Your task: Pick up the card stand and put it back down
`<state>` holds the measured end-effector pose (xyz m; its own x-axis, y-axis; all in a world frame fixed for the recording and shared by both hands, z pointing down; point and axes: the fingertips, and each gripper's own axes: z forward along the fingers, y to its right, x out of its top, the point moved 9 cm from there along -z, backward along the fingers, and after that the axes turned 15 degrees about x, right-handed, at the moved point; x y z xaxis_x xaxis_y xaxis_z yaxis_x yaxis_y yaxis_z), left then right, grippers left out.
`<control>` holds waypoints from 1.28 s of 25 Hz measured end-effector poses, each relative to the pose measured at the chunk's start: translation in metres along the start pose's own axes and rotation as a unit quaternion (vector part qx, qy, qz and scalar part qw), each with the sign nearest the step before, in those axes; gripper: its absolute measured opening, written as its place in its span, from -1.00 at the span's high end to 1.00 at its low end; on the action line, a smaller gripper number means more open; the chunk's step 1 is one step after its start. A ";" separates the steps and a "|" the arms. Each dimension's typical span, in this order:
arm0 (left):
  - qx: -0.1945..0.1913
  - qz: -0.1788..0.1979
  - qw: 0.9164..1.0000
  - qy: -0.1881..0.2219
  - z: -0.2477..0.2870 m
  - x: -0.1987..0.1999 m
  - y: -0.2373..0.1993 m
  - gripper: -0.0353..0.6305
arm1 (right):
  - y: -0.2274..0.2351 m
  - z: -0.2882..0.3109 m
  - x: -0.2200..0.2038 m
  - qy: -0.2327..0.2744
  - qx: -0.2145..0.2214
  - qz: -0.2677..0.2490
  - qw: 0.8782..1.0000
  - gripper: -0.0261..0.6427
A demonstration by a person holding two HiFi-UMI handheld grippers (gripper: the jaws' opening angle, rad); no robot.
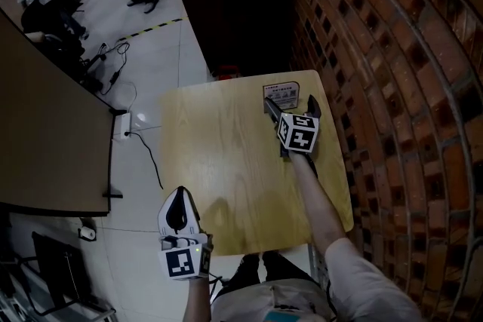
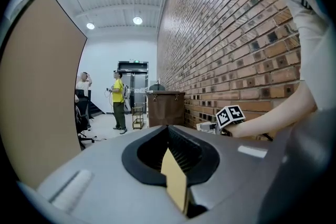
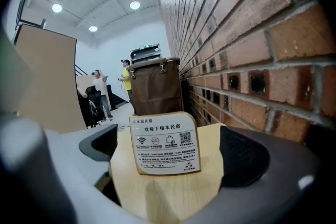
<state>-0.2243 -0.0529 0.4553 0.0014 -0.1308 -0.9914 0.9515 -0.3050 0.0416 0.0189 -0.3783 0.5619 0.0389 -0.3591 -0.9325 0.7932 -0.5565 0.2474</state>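
Wood on the table (image 1: 219, 162), pale and smooth. Up at the far end, close to the brick wall (image 1: 392, 87): the card stand (image 1: 281, 94), upright on the table, white face with small print turned toward the right gripper (image 1: 291, 109). Right gripper low over the table, black fingers (image 3: 247, 157) wide apart, one on each side. Card stand right at the finger tips, in the gap, not squeezed; touching or not, hard to tell. Left gripper (image 1: 179, 200) well away from all that, by the near left corner of the table, held up in the air. Fingers there shut tight together, holding nothing. Far back, past the table: a brown bin (image 3: 155, 86) by the wall and two people (image 2: 119, 99) on the floor.
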 end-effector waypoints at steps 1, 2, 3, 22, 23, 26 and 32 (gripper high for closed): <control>-0.002 -0.002 1.000 0.003 -0.001 0.001 0.001 0.97 | -0.002 -0.008 0.005 0.015 0.001 0.007 1.000 -0.80; -0.004 -0.003 1.000 0.007 -0.002 0.003 0.001 0.97 | -0.005 -0.017 0.011 0.032 0.004 0.015 0.999 -0.80; -0.006 -0.003 1.000 0.011 -0.004 0.006 0.002 0.97 | -0.008 -0.028 0.018 0.049 0.008 0.024 0.998 -0.76; -0.082 -0.049 0.985 0.145 -0.066 0.074 0.032 0.98 | -0.189 -0.326 0.072 0.153 0.181 -0.102 0.966 0.93; -0.083 -0.052 0.984 0.149 -0.069 0.077 0.033 0.97 | -0.194 -0.326 0.066 0.143 0.182 -0.113 0.966 0.93; -0.081 -0.058 0.983 0.155 -0.078 0.080 0.033 0.98 | -0.201 -0.329 0.064 0.148 0.200 -0.100 0.963 0.93; -0.075 -0.053 0.985 0.150 -0.090 0.072 0.026 0.97 | -0.202 -0.335 0.071 0.160 0.194 -0.109 0.962 0.93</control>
<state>-0.1717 0.0146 0.3733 -0.0306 0.1848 -0.9823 0.9857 -0.1572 -0.0603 0.0651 -0.0409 0.3573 0.1324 0.0121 -0.9911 0.5192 -0.8526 0.0590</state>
